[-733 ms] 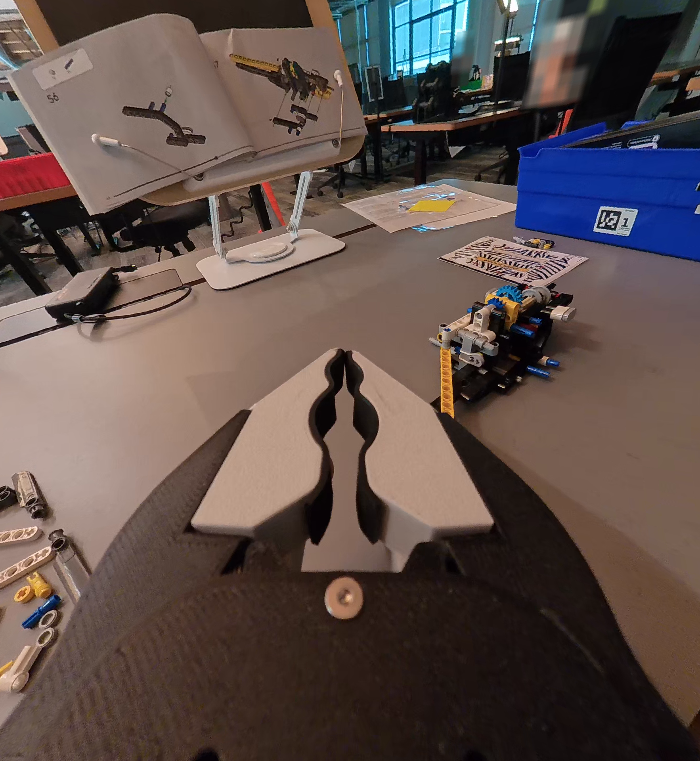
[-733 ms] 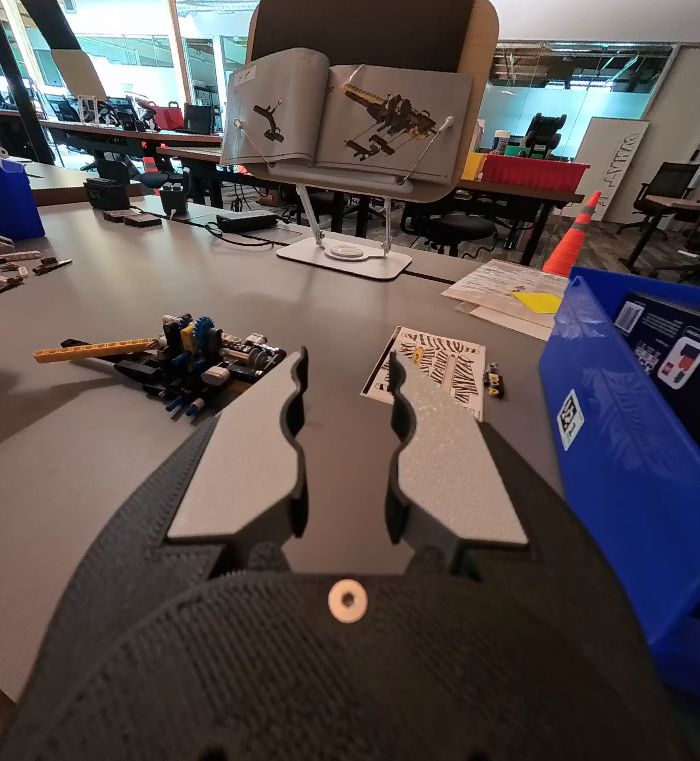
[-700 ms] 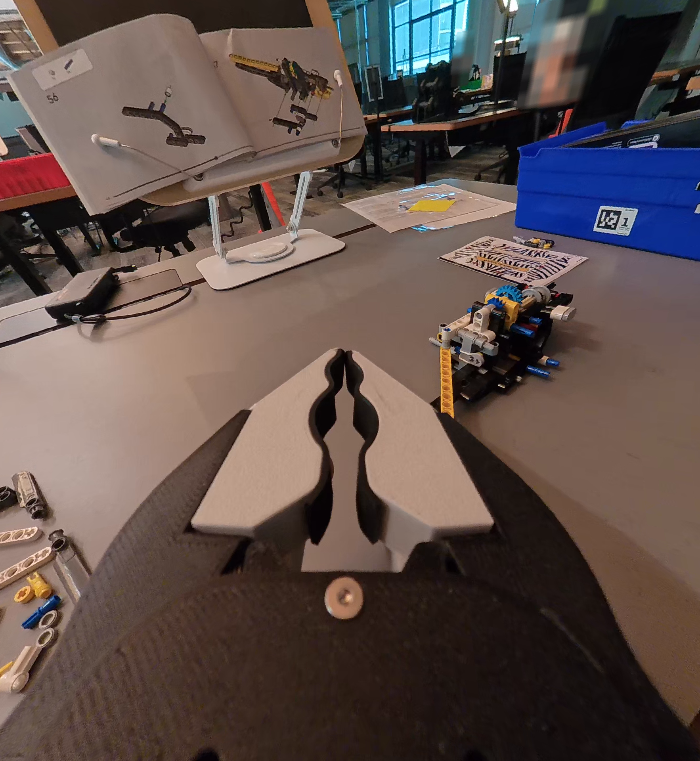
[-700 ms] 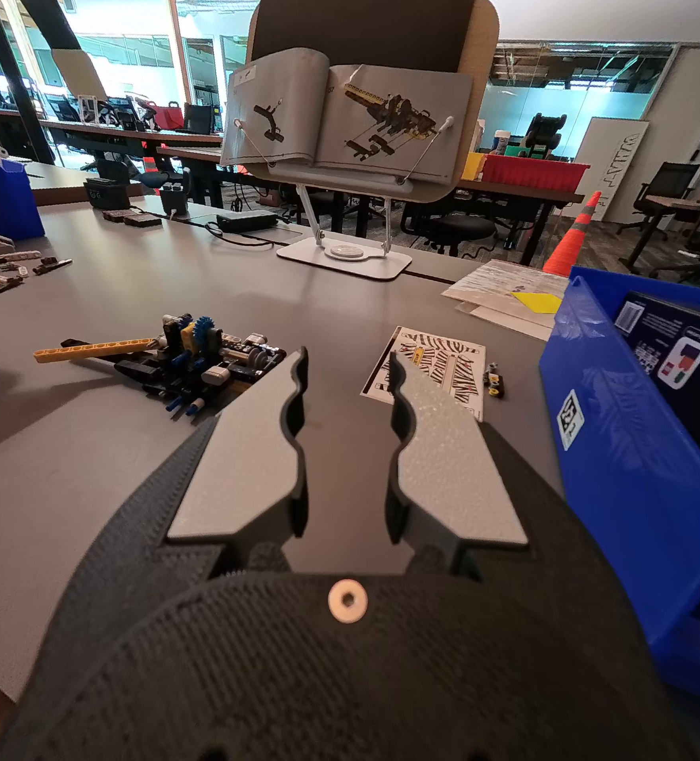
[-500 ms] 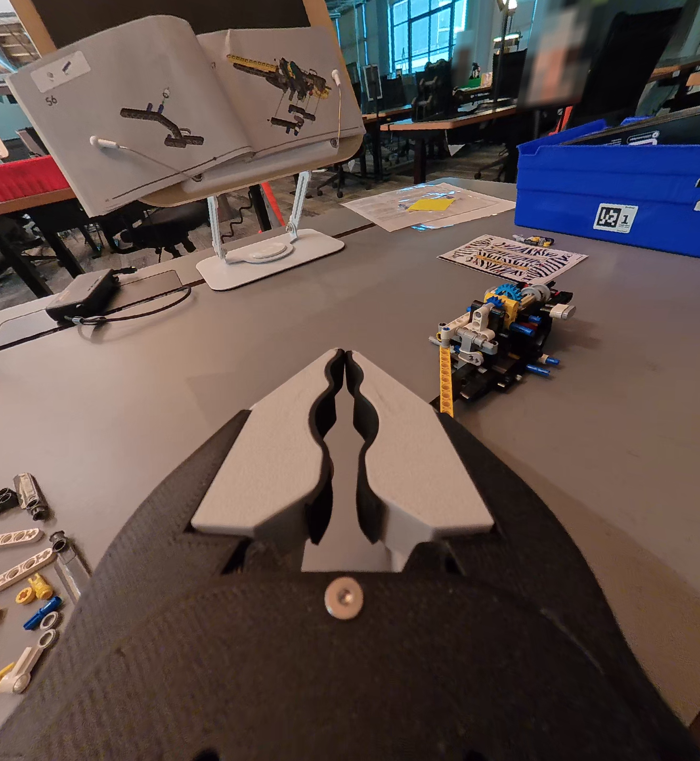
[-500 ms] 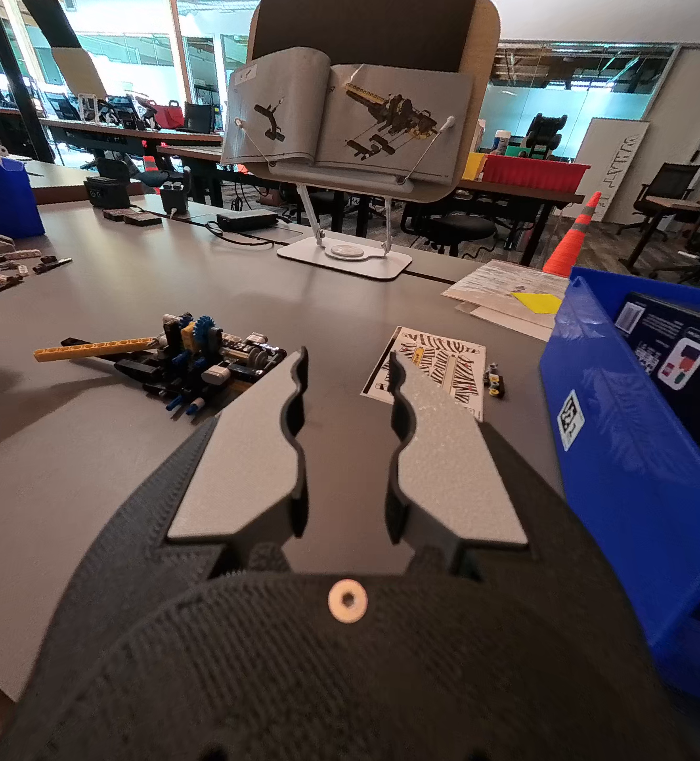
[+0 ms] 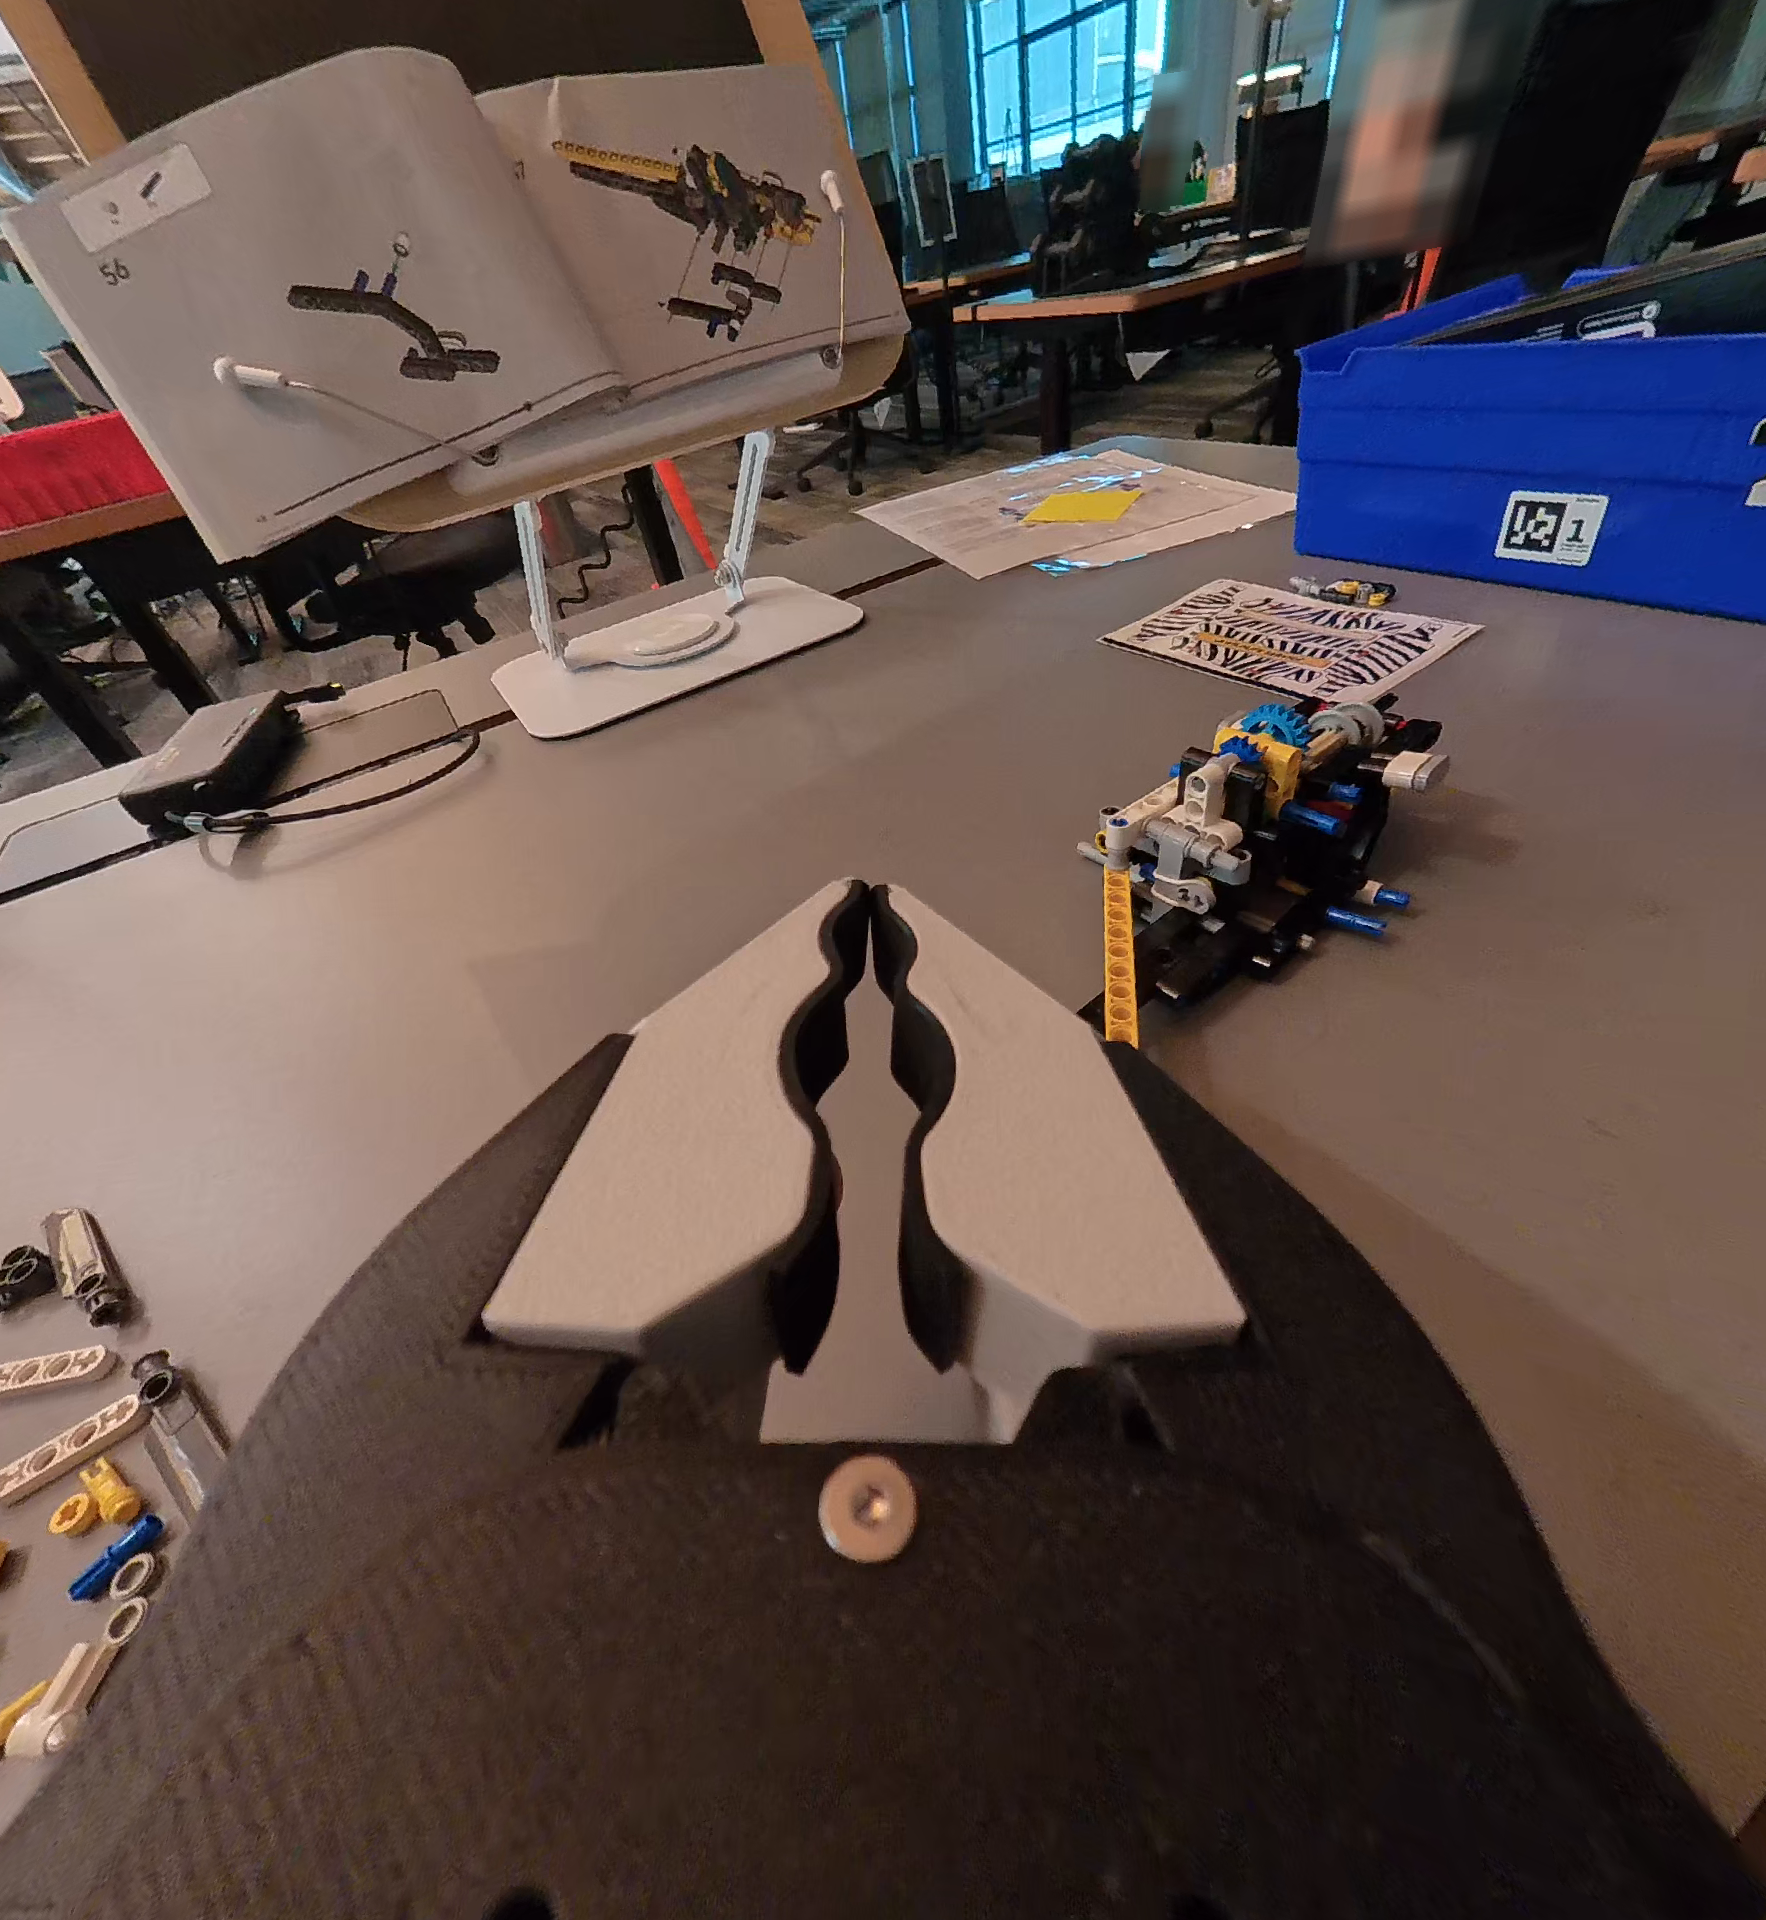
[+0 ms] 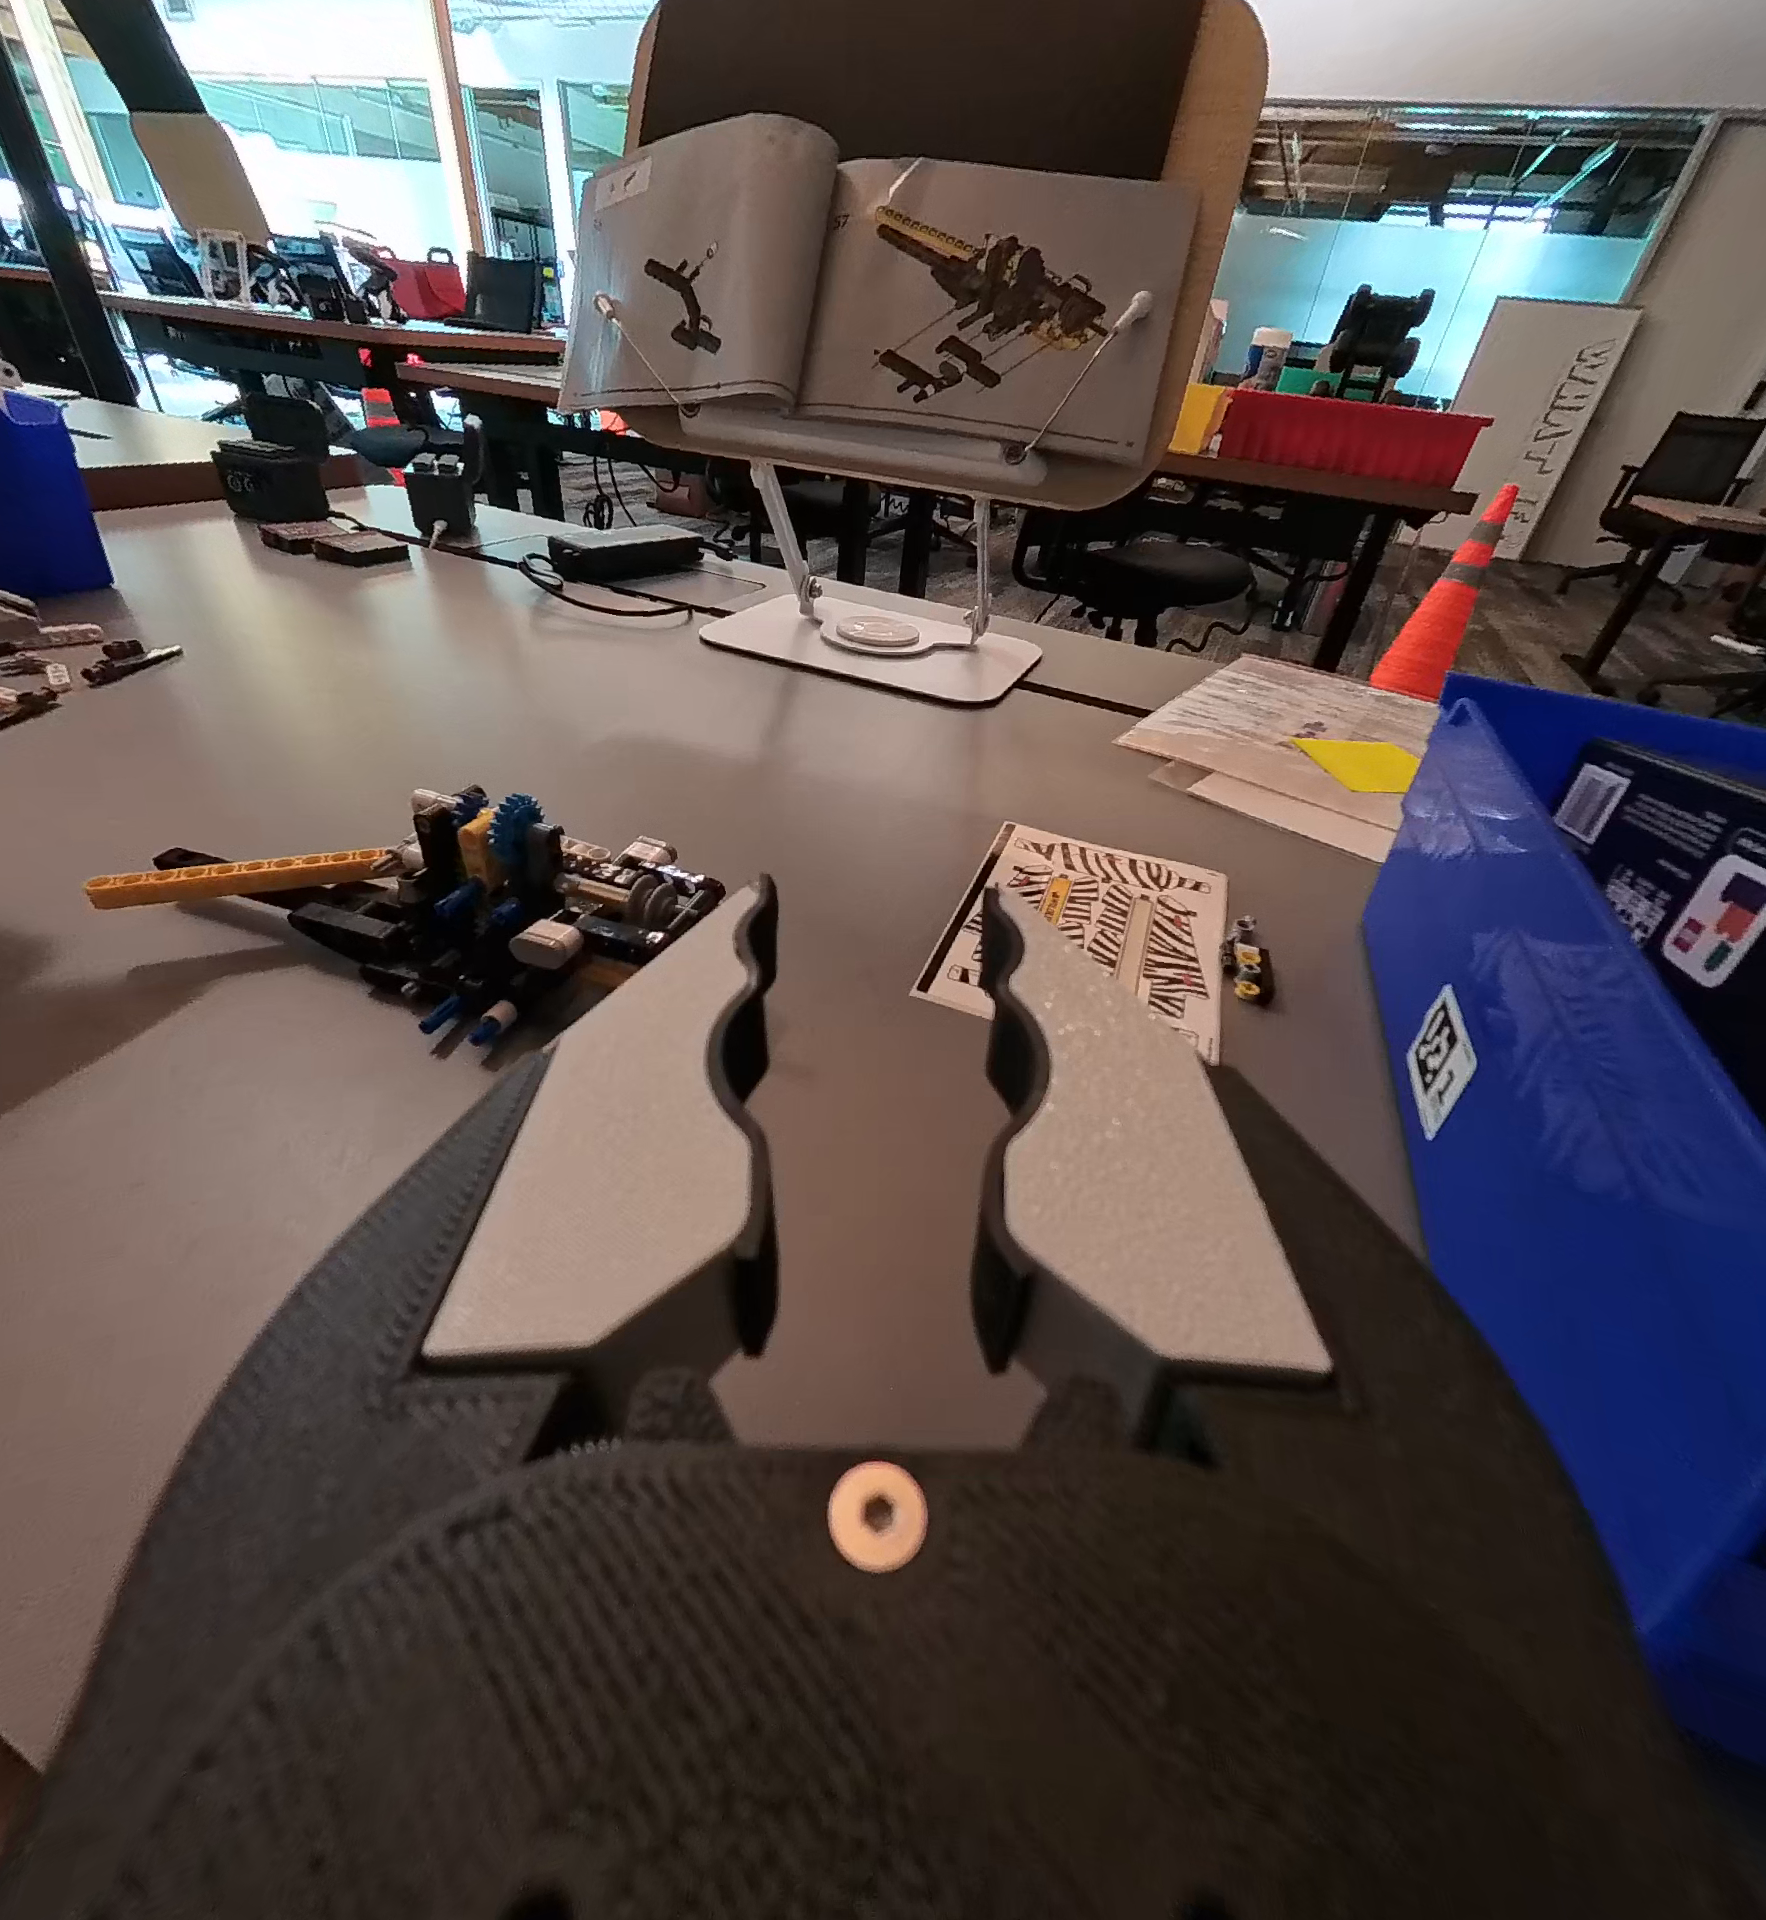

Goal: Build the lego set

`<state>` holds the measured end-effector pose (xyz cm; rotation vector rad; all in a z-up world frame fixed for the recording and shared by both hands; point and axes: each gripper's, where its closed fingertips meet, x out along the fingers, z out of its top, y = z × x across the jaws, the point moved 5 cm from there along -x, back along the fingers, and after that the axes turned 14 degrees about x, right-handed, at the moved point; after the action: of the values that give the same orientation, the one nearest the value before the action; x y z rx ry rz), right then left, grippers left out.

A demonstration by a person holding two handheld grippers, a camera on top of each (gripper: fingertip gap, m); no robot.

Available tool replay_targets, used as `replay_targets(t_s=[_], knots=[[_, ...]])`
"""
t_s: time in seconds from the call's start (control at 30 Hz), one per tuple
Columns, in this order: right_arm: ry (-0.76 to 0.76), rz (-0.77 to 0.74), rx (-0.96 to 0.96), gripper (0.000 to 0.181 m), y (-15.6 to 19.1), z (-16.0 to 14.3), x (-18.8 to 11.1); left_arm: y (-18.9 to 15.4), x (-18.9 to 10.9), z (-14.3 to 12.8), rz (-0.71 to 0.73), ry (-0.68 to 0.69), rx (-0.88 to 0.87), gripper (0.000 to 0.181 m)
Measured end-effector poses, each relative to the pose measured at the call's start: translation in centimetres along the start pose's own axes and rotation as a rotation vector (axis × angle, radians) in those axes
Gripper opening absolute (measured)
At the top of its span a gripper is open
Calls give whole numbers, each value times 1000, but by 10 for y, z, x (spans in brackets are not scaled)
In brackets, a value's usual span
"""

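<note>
The partly built lego model [image 7: 1263, 831], black with a yellow beam and a blue gear, lies on the grey table right of my left gripper [image 7: 868, 891]. That gripper is shut and empty above the table. In the right wrist view the model [image 8: 505, 914] lies left of my right gripper [image 8: 879, 914], which is open and empty above the table. Loose lego parts [image 7: 68, 1455] lie at the lower left of the left wrist view. The open instruction book [image 7: 463, 281] stands on a stand at the back; it also shows in the right wrist view [image 8: 879, 301].
A blue bin [image 8: 1627, 1143] stands close on the right of the right gripper, also seen in the left wrist view [image 7: 1585, 457]. A striped sticker sheet [image 8: 1097, 925] and a small part [image 8: 1248, 956] lie ahead. Papers [image 7: 1066, 509] and a black box with a cable [image 7: 214, 758] lie farther back. Left tips to right tips: about 30 centimetres.
Almost nothing has changed. Both grippers hold their place with only a slight shift of view; the left stays shut and the right stays open.
</note>
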<state>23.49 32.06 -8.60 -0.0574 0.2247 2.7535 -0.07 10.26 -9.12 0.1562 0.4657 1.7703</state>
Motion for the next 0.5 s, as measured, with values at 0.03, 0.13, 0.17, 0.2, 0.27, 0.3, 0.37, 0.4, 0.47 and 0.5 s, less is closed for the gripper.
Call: replay_targets(t_s=[0.03,0.13,0.17,0.2,0.27,0.3,0.37,0.4,0.47,0.5], knots=[[0,0,-1,38,0,0,0,0,0,0,0,0,2,0],[1,1,-2,38,0,0,0,-1,0,0,-1,1,8,0],[2,1,-2,38,0,0,0,-1,0,0,-2,2,10,0],[2,2,-3,38,0,0,0,-1,0,0,-2,2,12,0],[1,2,-3,38,1,0,0,-2,0,0,-2,2,16,0],[1,2,-4,38,1,0,0,-2,0,0,-2,2,17,0],[3,2,-4,38,1,0,0,-2,0,0,-3,3,21,0],[3,2,-5,38,1,0,0,-3,0,0,-4,3,22,0],[3,2,-6,38,1,0,0,-3,1,0,-5,4,25,0],[4,2,-7,38,1,0,0,-3,1,0,-5,4,26,0]])
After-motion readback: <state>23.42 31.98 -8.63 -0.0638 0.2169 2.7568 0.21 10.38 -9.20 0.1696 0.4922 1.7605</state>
